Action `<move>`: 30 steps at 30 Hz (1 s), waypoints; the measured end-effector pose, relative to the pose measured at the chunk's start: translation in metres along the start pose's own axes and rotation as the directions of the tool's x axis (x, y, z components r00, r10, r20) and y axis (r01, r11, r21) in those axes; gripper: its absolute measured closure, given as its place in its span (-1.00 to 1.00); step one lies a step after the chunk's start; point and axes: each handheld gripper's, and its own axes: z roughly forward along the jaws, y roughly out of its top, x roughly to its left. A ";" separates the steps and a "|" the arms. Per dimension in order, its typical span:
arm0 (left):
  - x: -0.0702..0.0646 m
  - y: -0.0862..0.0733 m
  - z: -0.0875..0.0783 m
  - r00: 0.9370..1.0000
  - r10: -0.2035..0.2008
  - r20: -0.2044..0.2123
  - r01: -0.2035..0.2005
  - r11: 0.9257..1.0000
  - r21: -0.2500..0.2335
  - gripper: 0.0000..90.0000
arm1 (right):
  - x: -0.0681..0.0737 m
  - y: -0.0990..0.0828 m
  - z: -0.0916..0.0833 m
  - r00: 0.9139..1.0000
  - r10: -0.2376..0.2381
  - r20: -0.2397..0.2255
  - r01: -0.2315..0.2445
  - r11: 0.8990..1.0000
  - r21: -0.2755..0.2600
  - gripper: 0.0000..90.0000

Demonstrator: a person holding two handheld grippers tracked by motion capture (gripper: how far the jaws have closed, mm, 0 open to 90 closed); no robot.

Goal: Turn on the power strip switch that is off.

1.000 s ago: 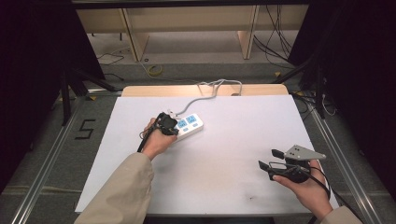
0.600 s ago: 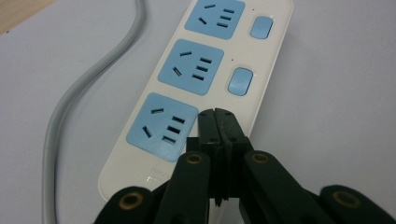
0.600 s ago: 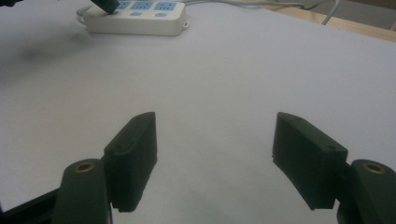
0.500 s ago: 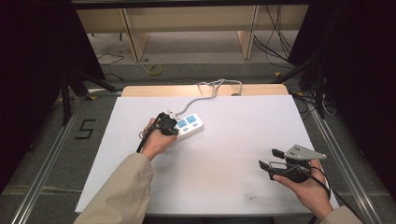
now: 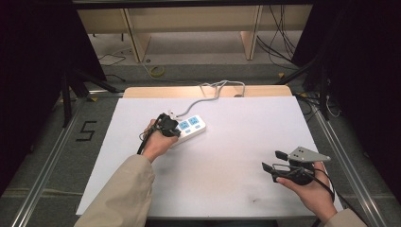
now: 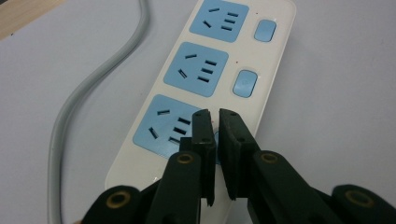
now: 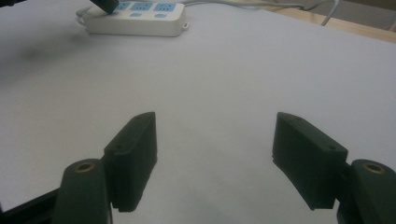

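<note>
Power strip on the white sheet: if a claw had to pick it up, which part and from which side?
Probably across the narrow width of the power strip, mid-body, coming straight down from above. It lies flat with sockets up, so the two long side walls are the parallel faces to pinch. Avoid the end where the grey cord exits. The right claw stands wide open; the left claw, nearly closed with nothing between, would need to open first.

Power strip (image 5: 189, 128) and its grey cord (image 5: 203, 97) block the worktop (image 5: 236, 142) rear-left. Left gripper (image 5: 171, 128) sits over the strip's near end. Bare white surface between it and right gripper (image 5: 273, 161): free passage.
</note>
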 end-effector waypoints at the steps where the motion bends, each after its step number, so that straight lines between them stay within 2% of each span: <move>1: 0.000 0.000 -0.001 1.000 -0.010 -0.004 0.010 1.000 -0.016 0.87 | 0.000 0.000 0.000 1.000 0.000 0.000 0.000 1.000 0.001 -0.30; 4: 0.001 0.001 -0.006 1.000 -0.029 0.005 0.029 0.999 -0.036 0.81 | 0.000 0.000 0.000 1.000 0.000 -0.001 0.000 1.000 0.003 -0.30; 14: 0.003 0.002 -0.018 0.999 -0.054 -0.003 0.054 0.996 -0.072 0.61 | 0.000 0.000 0.001 1.000 0.002 -0.003 -0.002 1.000 0.004 -0.30; 26: 0.005 -0.002 -0.034 0.996 -0.089 0.008 0.089 0.988 -0.129 0.15 | 0.000 0.000 0.001 1.000 0.002 -0.002 -0.002 1.000 0.004 -0.30; 30: 0.005 -0.004 -0.036 0.996 -0.092 0.019 0.094 0.988 -0.126 0.07 | 0.000 0.000 0.001 1.000 0.001 -0.002 -0.001 1.000 0.004 -0.30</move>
